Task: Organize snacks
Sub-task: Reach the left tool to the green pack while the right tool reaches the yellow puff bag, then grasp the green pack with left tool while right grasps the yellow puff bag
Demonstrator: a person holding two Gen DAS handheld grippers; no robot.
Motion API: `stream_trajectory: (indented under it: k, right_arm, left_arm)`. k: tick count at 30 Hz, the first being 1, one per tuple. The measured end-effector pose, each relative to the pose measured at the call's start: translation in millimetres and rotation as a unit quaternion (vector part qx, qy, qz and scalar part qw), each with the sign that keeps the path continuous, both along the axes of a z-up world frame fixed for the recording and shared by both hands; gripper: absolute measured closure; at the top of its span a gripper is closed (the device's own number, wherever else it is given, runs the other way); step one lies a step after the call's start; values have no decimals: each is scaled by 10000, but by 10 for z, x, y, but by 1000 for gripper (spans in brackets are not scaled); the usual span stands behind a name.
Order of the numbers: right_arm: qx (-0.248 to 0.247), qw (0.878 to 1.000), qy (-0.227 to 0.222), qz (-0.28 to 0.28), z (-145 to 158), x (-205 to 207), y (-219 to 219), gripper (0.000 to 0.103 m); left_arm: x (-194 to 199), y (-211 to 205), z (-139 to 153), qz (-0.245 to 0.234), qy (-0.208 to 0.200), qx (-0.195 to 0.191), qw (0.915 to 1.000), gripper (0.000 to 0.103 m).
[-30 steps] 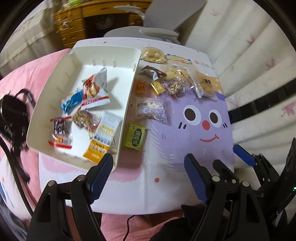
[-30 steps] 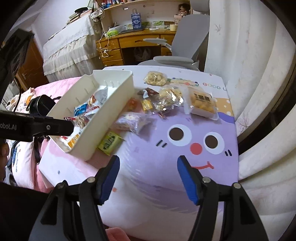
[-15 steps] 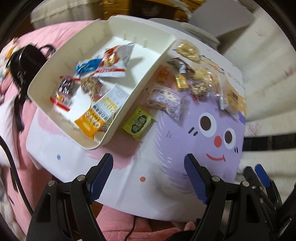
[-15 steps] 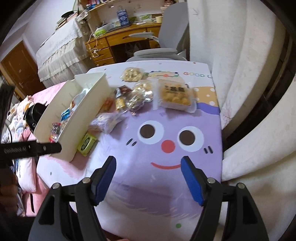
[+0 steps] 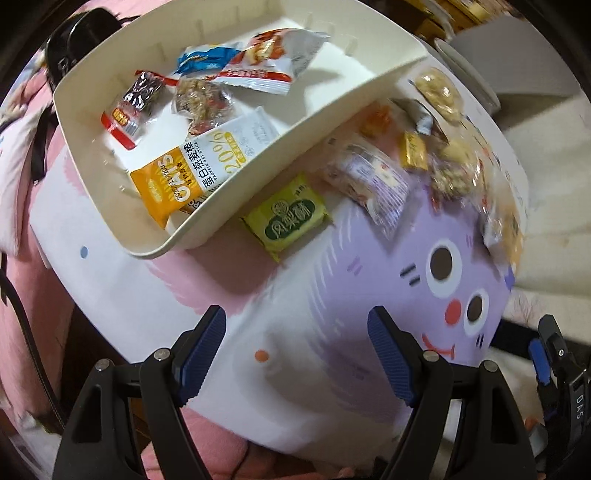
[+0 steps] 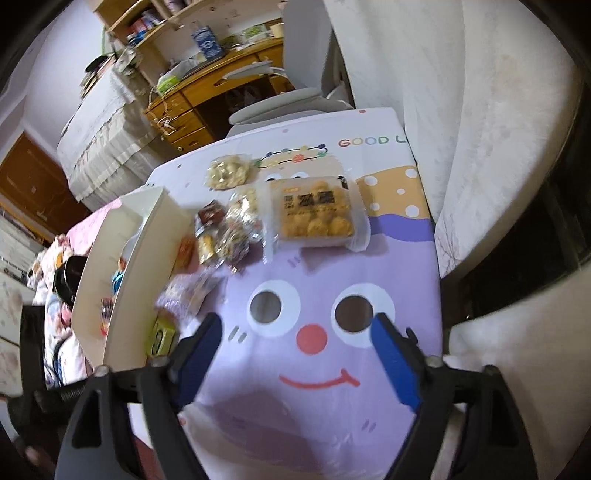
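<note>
A cream tray on the table's left holds several snack packets, among them an orange-and-white oat bar. A green pastry packet lies on the table just beside the tray's wall. More snacks lie in a loose group further back. My left gripper is open and empty above the table's near edge. My right gripper is open and empty over the purple cartoon face. In the right wrist view I see the tray and a large pack of yellow cakes.
The small table carries a purple cartoon face and sits on pink bedding. A grey chair and a wooden desk stand behind it. A white wall panel runs along the right. A black bag lies left of the tray.
My left gripper has moved closer and swung left, so the tray and green packet look larger. My right gripper has moved forward and right over the cartoon face. Both stay open.
</note>
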State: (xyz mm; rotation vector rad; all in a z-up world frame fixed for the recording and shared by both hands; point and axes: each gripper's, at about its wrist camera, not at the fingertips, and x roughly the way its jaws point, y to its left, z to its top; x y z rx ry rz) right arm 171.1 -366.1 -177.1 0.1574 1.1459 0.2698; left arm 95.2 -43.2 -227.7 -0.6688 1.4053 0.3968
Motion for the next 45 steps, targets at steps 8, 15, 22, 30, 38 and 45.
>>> stream_trajectory:
  k: [8,15,22,30,38,45]
  right_arm:
    - [131,9997,130,-172,-279,437,-37,14]
    - [112,9996,158,-216,-492,795,41,14]
    - [24,9996,268,-118,-686,1007,153,14]
    - [-154,9996,240,-54,-813,1168,251,9]
    - [-252,9995,185,-53,-879,1313,297,3]
    - [-545,9985,46,-3,-901,1380,406,2]
  left_arm:
    - [61,104,-244,706,-86,2,9975,22]
    - [83,266,-384,1480,-329,-30,9884,22]
    - [168,364,-515,1714,-155,119,9850,22]
    - [334,446,-713,1813,167,105,9832,23]
    - [565,541,-814,1819,203,108,9830,24]
    - [743,674,-881,1808,255,156,9831,27]
